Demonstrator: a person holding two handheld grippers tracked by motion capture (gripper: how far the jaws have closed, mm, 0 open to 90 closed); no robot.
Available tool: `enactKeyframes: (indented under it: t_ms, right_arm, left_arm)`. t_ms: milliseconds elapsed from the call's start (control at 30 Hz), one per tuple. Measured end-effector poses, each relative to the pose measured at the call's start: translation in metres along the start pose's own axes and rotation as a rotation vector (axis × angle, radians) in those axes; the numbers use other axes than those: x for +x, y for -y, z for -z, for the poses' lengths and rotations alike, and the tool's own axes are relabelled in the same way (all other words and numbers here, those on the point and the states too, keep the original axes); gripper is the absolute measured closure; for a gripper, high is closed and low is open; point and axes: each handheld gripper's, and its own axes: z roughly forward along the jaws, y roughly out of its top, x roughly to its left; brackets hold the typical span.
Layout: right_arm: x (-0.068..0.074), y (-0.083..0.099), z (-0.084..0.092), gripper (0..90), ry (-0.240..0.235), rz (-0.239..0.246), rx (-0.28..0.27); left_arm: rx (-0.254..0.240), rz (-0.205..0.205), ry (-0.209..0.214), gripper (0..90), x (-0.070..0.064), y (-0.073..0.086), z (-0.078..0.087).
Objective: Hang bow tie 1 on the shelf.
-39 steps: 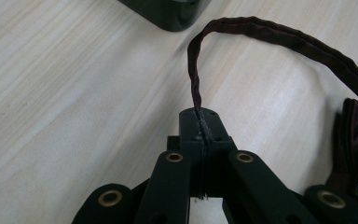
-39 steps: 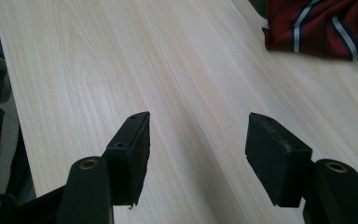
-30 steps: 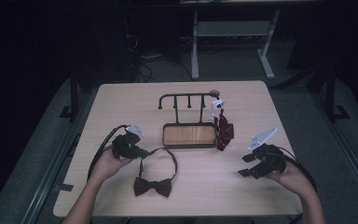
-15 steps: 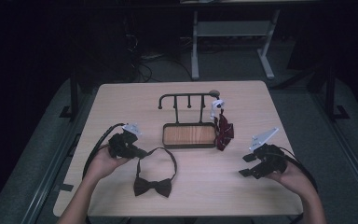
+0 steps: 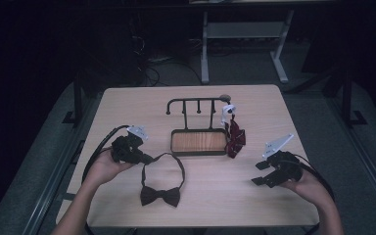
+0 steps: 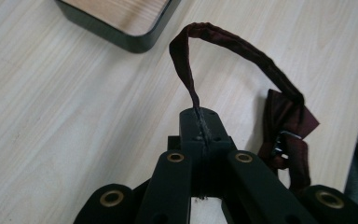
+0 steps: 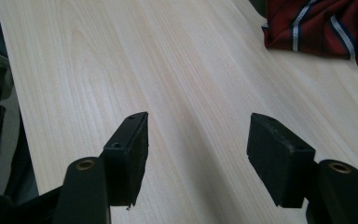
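Strap (image 6: 223, 44) pinched in the clenched left hand-held gripper (image 6: 199, 122) shows close-up; right hand-held gripper (image 7: 198, 149) stays released.

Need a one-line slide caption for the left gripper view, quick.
Left claw shut on the strap of a dark bow tie, lifting it in a loop above the light wooden table beside the tray.

Left gripper (image 5: 144, 157) is sitting clamped tight, jaws fully together. Right gripper (image 5: 257, 173) is hanging low over on its side, jaws gaping wide.
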Motion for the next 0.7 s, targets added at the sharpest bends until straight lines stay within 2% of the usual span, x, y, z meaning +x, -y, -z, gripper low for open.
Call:
enactKeyframes:
  t_ms: [367,700]
  right_arm:
    - [-0.001,0.0,0.0,37.9,-0.001,0.0,-0.003]
    - [-0.002,0.001,-0.002,37.7,-0.005,-0.004,-0.001]
  left_arm:
    - [-0.003,-0.016,-0.003,89.8,-0.001,-0.007,0.014]
    - [-0.005,-0.022,0.005,89.9,0.0,-0.013,0.02]
